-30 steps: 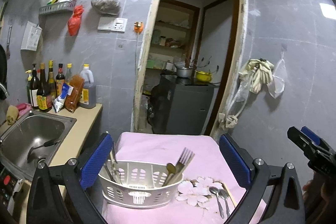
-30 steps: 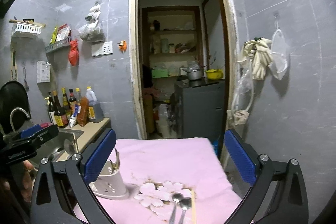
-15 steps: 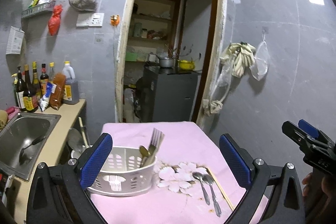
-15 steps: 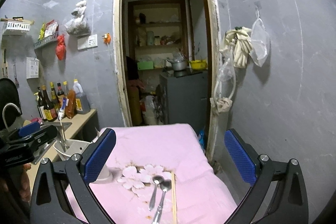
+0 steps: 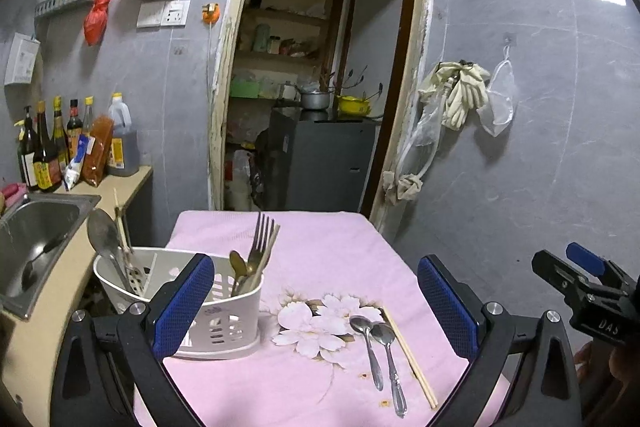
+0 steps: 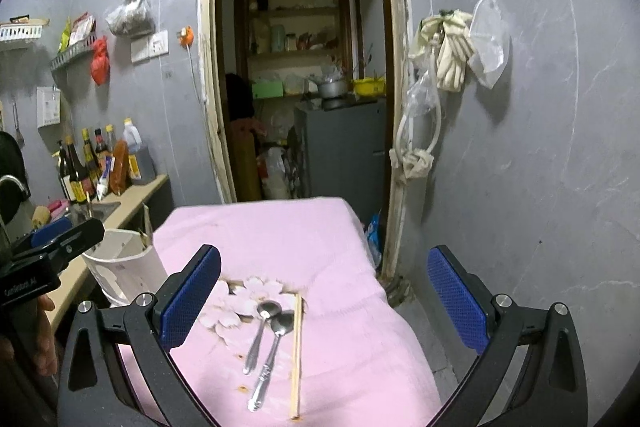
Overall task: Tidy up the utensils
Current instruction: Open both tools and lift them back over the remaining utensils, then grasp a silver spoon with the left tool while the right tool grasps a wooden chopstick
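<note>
Here both grippers, left gripper (image 5: 312, 301) and right gripper (image 6: 324, 295), hover with jaws wide and empty; two spoons (image 6: 266, 337) and chopsticks (image 6: 297, 351) lie loose on the desk (image 6: 280, 227), likely awaiting the white caddy (image 5: 224, 311)

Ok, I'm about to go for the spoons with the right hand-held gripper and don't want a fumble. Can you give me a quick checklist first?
1. Right hand-held gripper open and empty: ok, blue pads wide apart.
2. Left hand-held gripper empty: ok, open, nothing between the pads.
3. Spoons reachable: ok, two lie side by side on the pink cloth, nothing on top.
4. Chopsticks clear of the spoons: not ok, they lie right beside the nearer spoon, so a grab may catch them.
5. Room in the basket: ok, a fork and a ladle stand in it, with space left.
6. Which compartment suits spoons: cannot tell.
</note>
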The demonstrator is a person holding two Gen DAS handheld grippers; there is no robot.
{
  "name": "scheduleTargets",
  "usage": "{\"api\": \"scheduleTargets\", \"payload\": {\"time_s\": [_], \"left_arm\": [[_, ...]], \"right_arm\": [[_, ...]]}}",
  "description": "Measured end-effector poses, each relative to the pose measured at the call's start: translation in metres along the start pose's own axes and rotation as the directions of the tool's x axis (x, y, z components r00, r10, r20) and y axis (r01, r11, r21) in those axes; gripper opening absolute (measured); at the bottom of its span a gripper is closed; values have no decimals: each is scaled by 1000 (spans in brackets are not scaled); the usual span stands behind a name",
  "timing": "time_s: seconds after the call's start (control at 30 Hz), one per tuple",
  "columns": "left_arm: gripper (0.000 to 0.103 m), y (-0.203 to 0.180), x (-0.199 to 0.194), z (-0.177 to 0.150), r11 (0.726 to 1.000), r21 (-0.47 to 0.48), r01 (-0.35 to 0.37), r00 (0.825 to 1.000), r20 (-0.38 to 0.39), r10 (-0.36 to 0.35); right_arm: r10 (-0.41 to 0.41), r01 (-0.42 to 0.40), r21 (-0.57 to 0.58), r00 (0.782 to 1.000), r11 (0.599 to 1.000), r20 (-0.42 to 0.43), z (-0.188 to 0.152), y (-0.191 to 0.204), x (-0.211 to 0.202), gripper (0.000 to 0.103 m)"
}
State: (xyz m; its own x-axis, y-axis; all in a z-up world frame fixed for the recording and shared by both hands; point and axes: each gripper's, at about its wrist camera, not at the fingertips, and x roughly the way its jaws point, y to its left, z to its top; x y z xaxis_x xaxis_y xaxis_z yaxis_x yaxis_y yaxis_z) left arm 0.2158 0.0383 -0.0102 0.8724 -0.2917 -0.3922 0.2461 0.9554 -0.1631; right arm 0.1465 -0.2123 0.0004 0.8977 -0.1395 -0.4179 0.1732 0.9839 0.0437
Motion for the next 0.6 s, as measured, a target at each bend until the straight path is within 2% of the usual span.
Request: {"api": "scheduleTargets", "payload": {"time_s": [0.27,0.5,0.53,0.6], "left_arm": [[102,-15,46,-25,998,-26,-57,994,-90,55],[102,-25,97,-68,996,-60,-68,981,-185,56],[102,-26,103,-72,996,-60,-70,979,-194,57],[99,-30,115,-82,997,-54,-63,977,-207,51]], "right_arm": [[80,-80,5,991,997,-103,-19,-32,57,101],[167,-166,22,968,986,-188,-53,-59,127,101],[180,-178,30,964,984,-196,-56,-60,136,99],[218,-215,37,951,976,-217,-66,-61,155,88]]}}
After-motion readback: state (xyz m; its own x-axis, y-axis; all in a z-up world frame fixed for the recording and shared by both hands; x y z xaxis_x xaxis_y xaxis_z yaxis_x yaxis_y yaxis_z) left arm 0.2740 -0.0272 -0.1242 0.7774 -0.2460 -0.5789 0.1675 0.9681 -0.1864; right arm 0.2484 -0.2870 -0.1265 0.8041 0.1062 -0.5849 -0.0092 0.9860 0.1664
